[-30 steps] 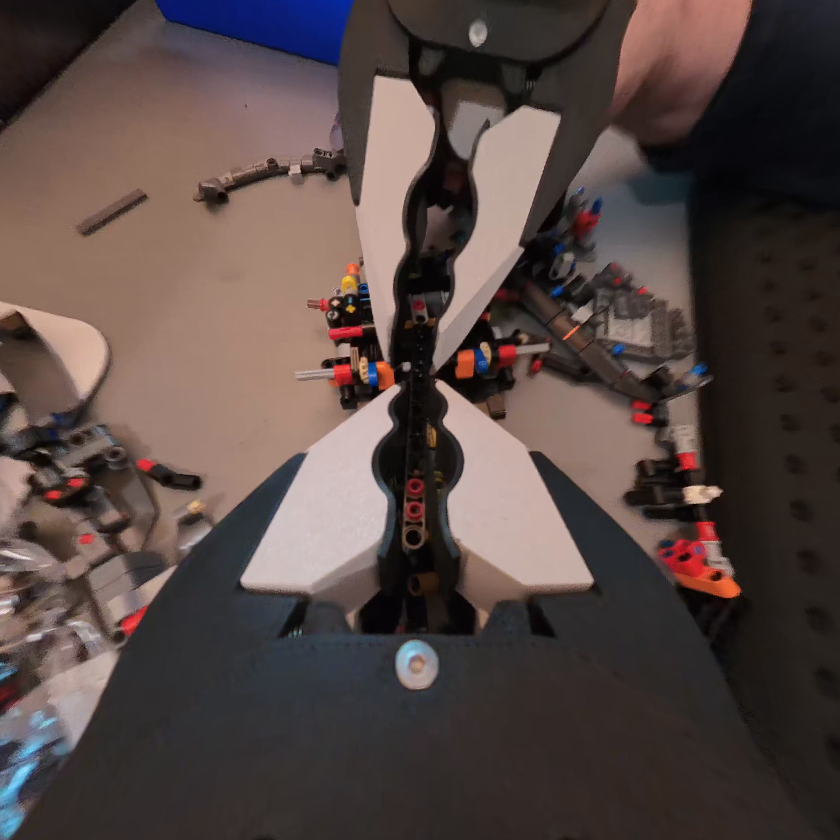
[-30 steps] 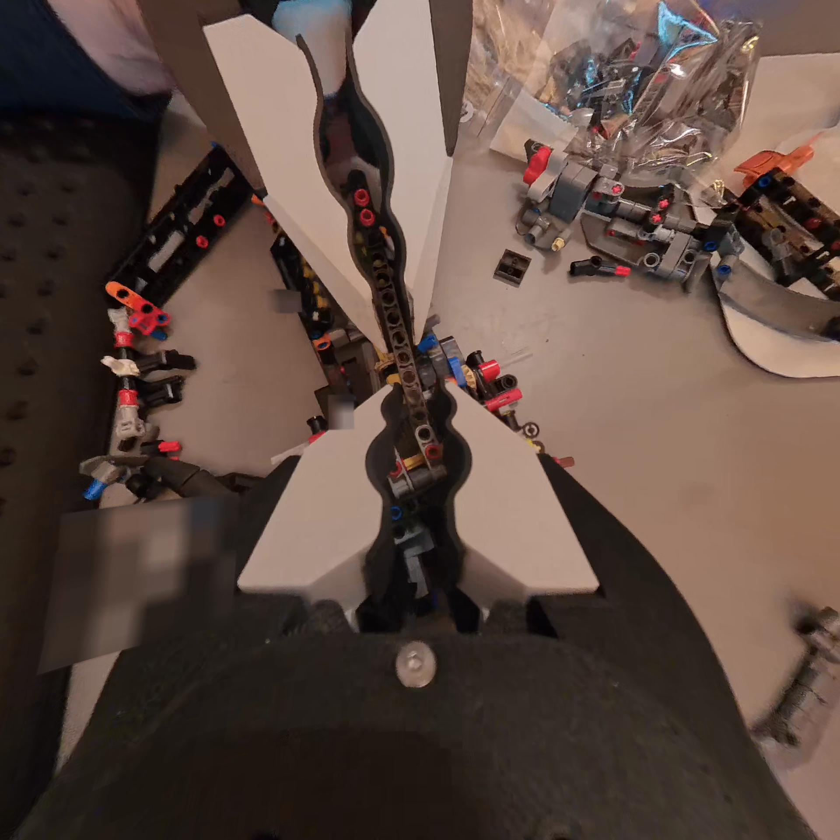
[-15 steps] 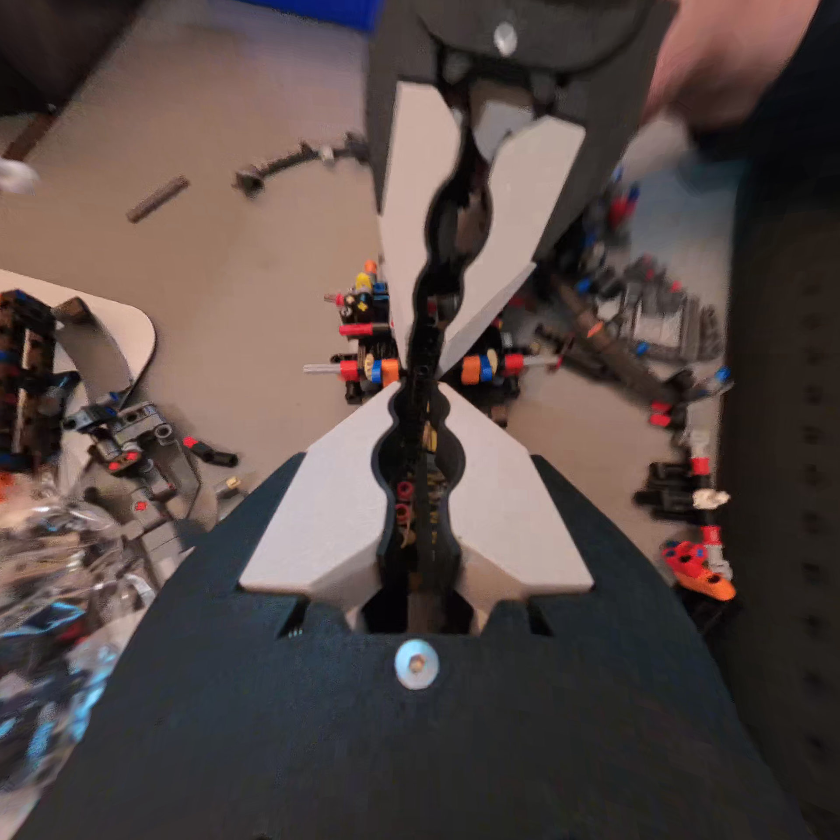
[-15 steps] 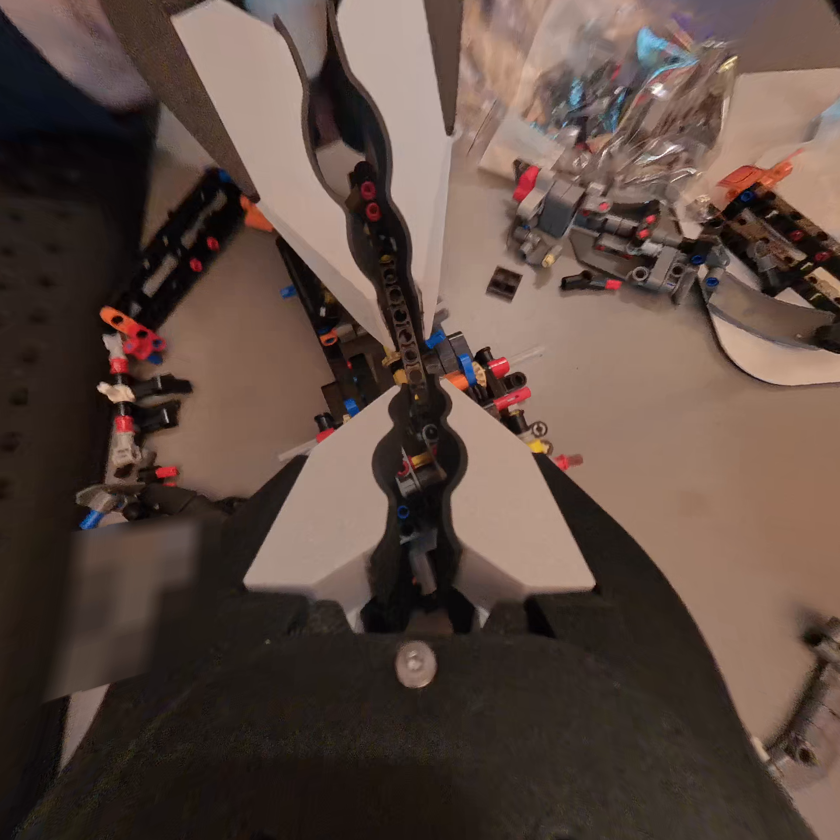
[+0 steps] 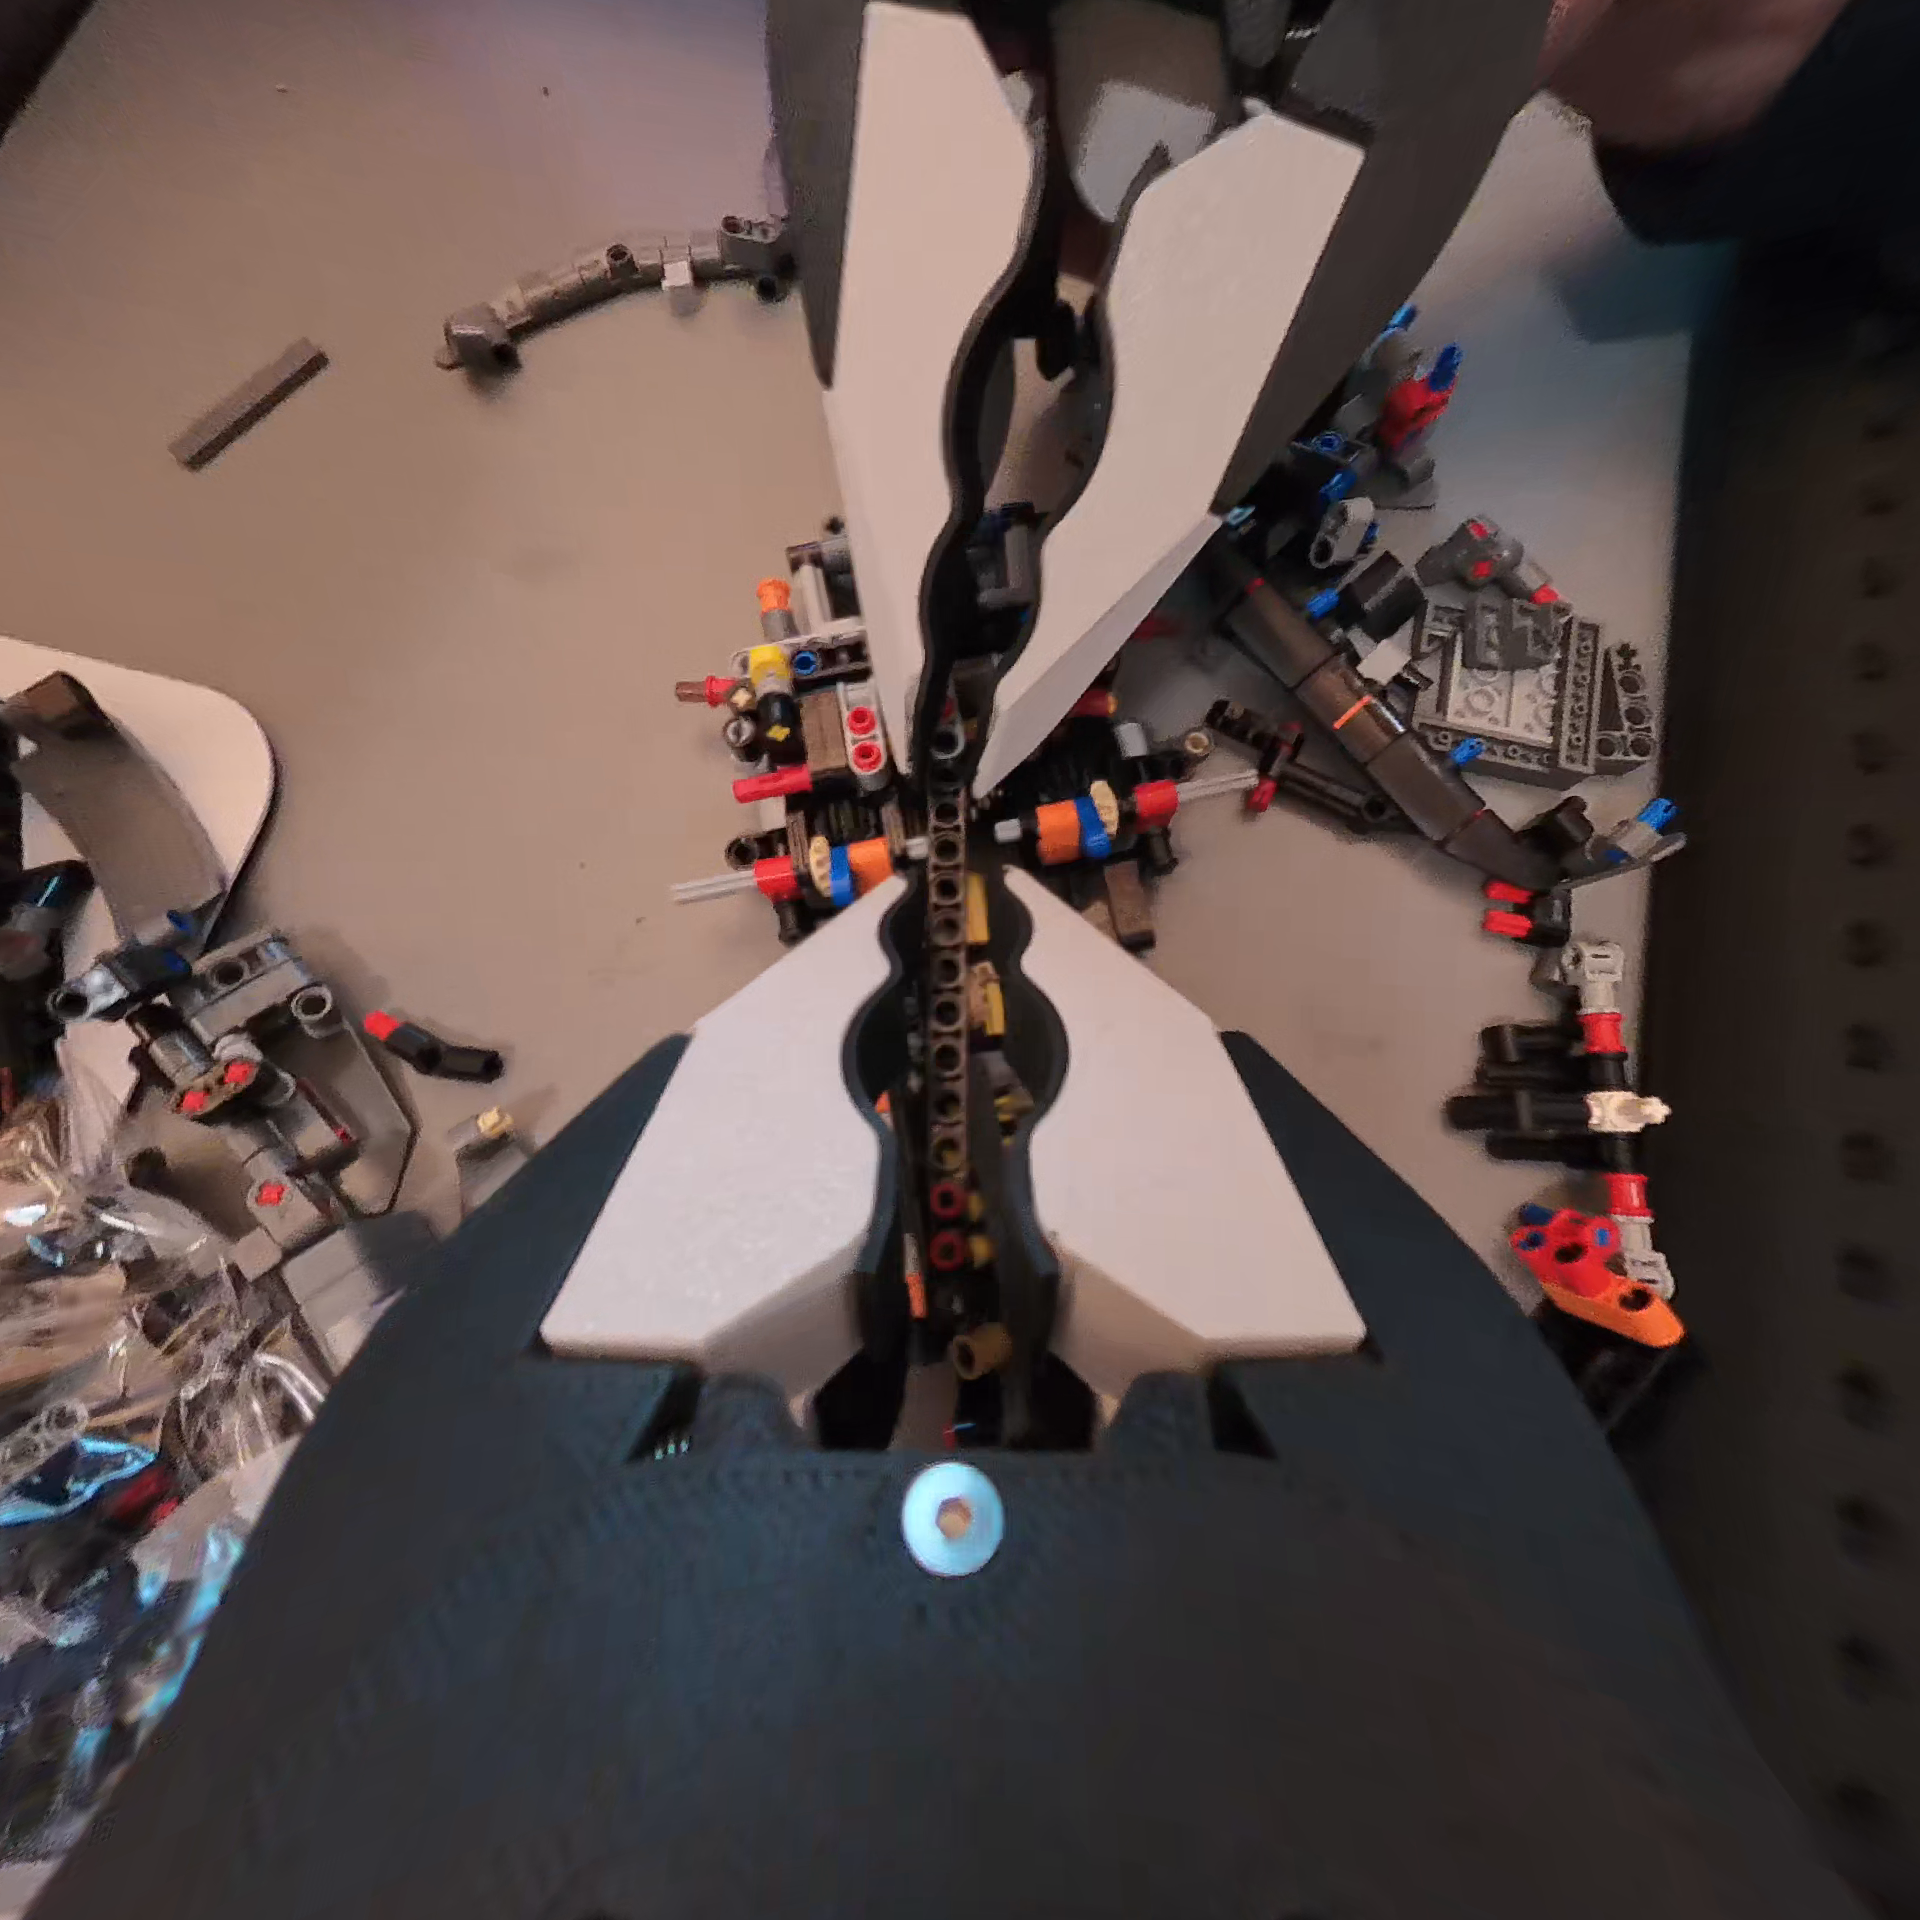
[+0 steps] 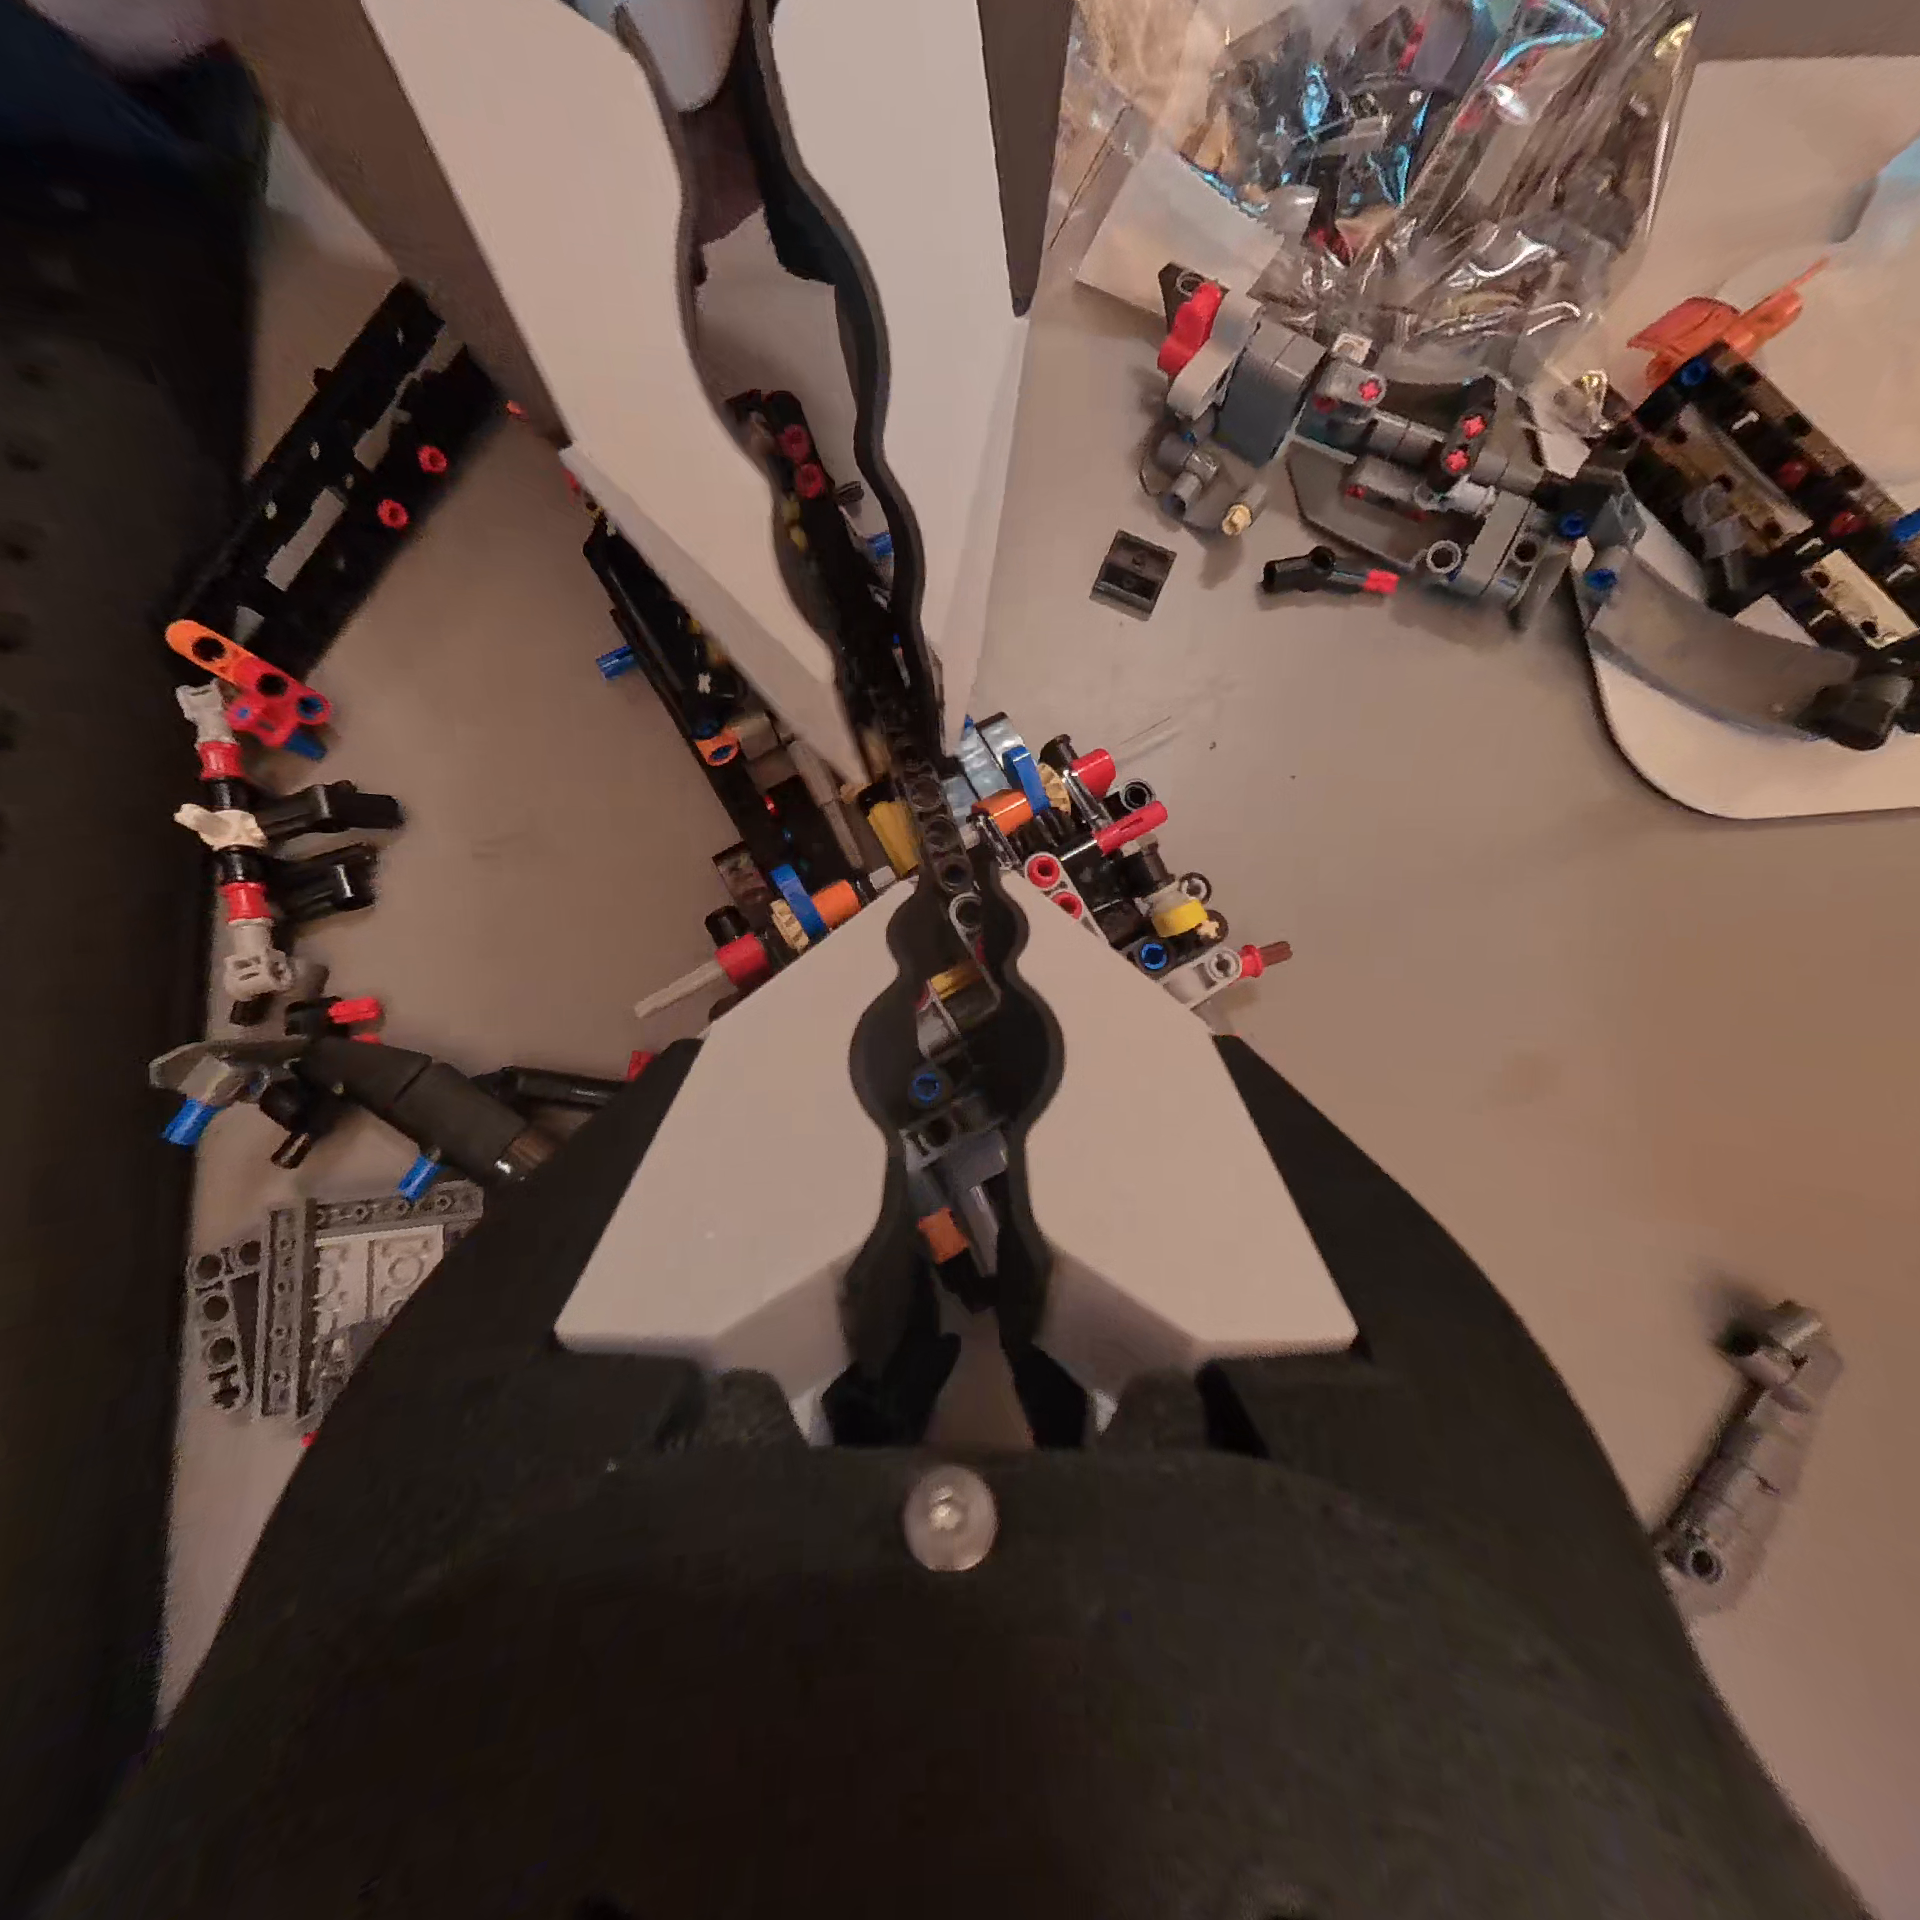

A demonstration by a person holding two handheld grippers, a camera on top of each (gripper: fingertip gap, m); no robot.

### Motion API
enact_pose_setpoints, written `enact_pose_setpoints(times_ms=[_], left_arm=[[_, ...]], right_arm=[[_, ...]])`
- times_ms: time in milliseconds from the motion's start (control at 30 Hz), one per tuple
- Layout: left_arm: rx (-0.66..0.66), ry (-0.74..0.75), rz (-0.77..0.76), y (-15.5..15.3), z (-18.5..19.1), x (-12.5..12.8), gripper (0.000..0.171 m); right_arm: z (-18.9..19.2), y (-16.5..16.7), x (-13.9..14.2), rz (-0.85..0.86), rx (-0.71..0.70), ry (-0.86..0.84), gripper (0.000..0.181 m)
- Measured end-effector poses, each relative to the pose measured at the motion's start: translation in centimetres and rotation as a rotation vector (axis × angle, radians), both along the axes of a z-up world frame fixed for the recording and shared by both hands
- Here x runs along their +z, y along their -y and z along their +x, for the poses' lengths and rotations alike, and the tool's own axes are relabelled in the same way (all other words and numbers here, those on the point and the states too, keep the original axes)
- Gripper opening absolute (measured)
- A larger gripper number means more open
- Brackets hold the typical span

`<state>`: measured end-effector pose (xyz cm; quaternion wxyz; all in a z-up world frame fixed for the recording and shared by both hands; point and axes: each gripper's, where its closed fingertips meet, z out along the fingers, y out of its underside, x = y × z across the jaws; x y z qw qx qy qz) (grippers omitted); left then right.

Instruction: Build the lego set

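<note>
A long black Technic beam (image 5: 943,997) with red pins runs between my two grippers, which face each other tip to tip above the grey table. My left gripper (image 5: 940,883) is shut on one end of the beam. My right gripper (image 6: 961,894) is shut on the other end (image 6: 940,831). The right gripper (image 5: 945,769) comes in from the top of the left wrist view, and the left gripper (image 6: 914,748) from the top of the right wrist view. Axles with orange, blue and red bushings (image 5: 1081,831) stick out on both sides at the beam's middle. I cannot tell whether they are joined to it.
Loose sub-builds lie around: a grey curved piece (image 5: 613,275), a dark flat bar (image 5: 249,400), a grey plate build (image 5: 1527,686) and a black connector chain (image 5: 1558,1101). Plastic parts bags (image 6: 1403,135) and a grey build (image 6: 1351,436) lie on the other side. A black perforated mat (image 5: 1818,935) borders the table. My left and right fingertips are right by each other. Between my left fingertips and the black connector chain (image 5: 1558,1101) there is roughly 12 cm. The right camera catches it too, in the right wrist view (image 6: 285,823).
Both grippers stay shut on the beam. The pair has shifted slightly over the table, and the right gripper looms larger in the left wrist view.
</note>
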<state>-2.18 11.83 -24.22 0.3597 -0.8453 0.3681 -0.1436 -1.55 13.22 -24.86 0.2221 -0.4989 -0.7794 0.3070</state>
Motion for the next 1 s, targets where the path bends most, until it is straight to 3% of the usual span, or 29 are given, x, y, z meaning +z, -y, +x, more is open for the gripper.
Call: enact_pose_setpoints(times_ms=[100,200,633,1000], left_arm=[[-0.015,-0.106,-0.031,-0.4,0.3,-1.2,0.018],[-0.022,-0.191,-0.055,-0.7,0.3,-2.1,0.006],[-0.021,-0.061,-0.069,-0.6,0.5,-2.1,0.005],[-0.048,-0.146,-0.080,-0.7,0.8,-2.2,0.005]], right_arm=[[0.0,0.2,0.0,0.025,0.015,-0.008,0.006],[0.1,0.2,0.0,0.054,0.028,-0.008,0.006],[1.5,-2.2,1.0,0.021,-0.086,0.012,0.000],[1.3,-1.5,0.4,0.104,-0.055,0.056,0.000]])
